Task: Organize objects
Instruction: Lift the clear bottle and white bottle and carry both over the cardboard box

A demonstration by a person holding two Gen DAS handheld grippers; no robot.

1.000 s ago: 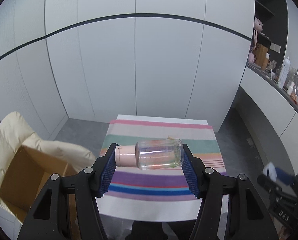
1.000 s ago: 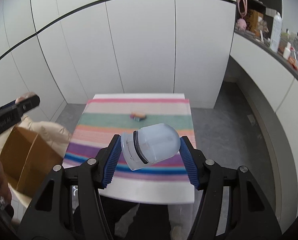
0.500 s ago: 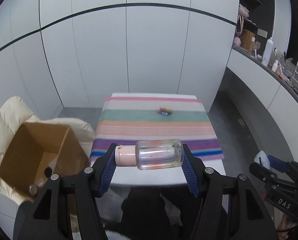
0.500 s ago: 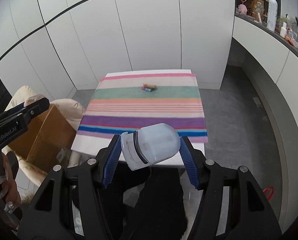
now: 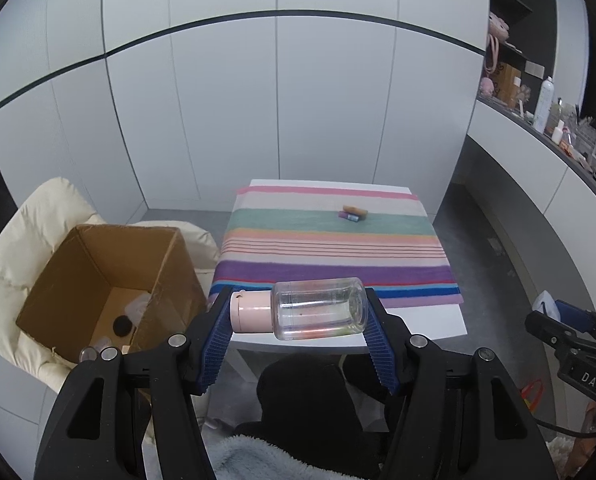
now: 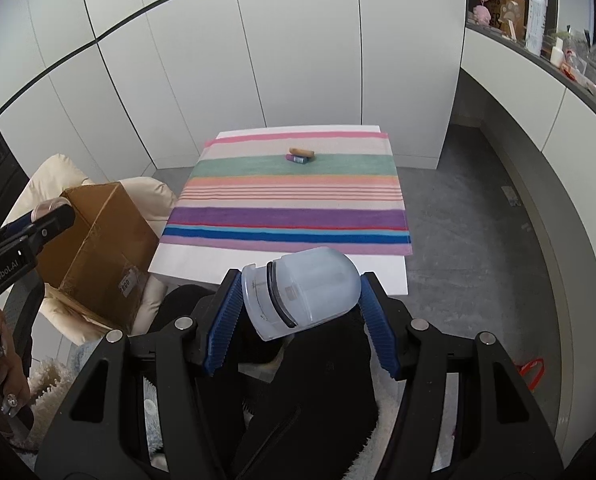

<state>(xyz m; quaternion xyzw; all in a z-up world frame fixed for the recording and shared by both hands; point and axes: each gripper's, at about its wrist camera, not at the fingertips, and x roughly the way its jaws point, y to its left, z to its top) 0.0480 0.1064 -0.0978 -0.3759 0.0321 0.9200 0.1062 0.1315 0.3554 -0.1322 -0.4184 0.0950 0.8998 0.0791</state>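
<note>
My left gripper [image 5: 300, 322] is shut on a clear bottle with a pink cap [image 5: 302, 308], held sideways with the cap to the left. My right gripper [image 6: 300, 302] is shut on a pale blue domed container [image 6: 304, 290], tilted with its flat white end down and left. Both hang in front of a small white table [image 5: 438, 320] covered by a striped cloth [image 6: 289, 200]. Two small tubes, one orange [image 6: 302, 152] and one purple [image 6: 297, 159], lie together on the cloth's far part. An open cardboard box [image 5: 97, 280] sits left of the table with small items inside.
The box [image 6: 97, 240] rests on a cream padded chair [image 5: 25, 240]. White cabinet doors [image 5: 277, 100] stand behind the table. A counter with bottles [image 5: 546, 100] runs along the right. A person's dark legs [image 6: 318, 380] are below the grippers, and a hand [image 6: 1, 380] shows at lower left.
Both grippers have pulled back from the table with their objects still held. The table now looks farther away, and the box on the left has come into fuller view.
</note>
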